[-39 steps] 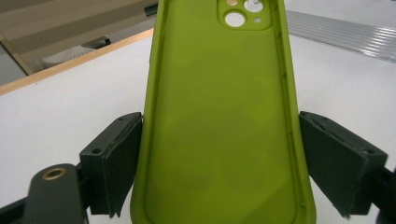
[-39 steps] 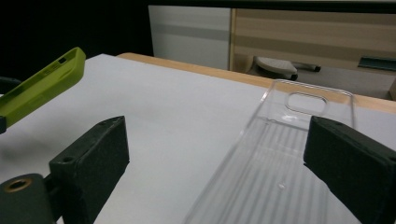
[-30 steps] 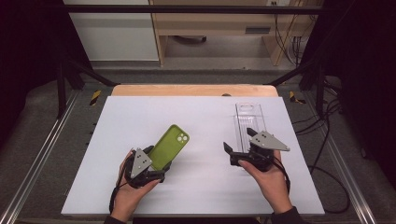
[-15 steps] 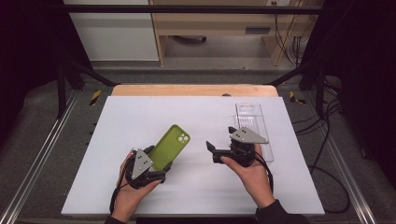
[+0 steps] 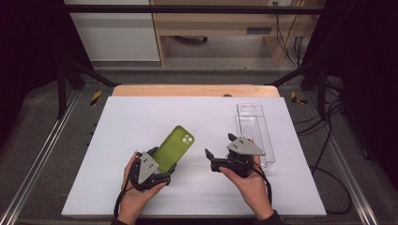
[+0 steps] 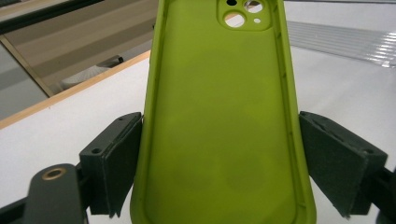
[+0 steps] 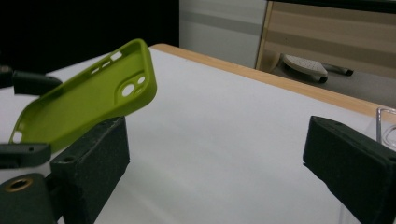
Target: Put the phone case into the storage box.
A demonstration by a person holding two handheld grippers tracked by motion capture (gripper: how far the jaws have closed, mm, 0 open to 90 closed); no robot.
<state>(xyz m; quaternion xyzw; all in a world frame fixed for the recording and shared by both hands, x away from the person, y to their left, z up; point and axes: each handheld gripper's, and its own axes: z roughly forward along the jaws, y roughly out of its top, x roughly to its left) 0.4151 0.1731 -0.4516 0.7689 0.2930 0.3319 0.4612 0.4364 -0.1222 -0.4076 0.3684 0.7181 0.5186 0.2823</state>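
Case look: the phone case (image 5: pixel 172 149) is a lime-green, matte shell, rounded at the corners, with a raised rim all round and its hollow inner side facing up. A square camera block with 3 round holes sits in 1 corner at its far end.

Case axis: its long axis runs from the left gripper (image 5: pixel 157 164) up and away to the right in the high view; the camera-hole end is the far, raised end, so the case tilts up off the table (image 5: pixel 141 117).

Case place: held above the left-centre of the white table, its near end between the left gripper's fingers (image 6: pixel 114 158).

Left fingers: pinching the case across its 2 long edges, 1 pad against each side in the left gripper view.

Right fingers: the right gripper (image 5: pixel 219 151) has its fingers (image 7: pixel 93 154) spread wide with nothing between them, pointing toward the case but apart from it.

Nearby: a clear plastic tray (image 5: pixel 253 126) lies on the table just right of the right gripper.
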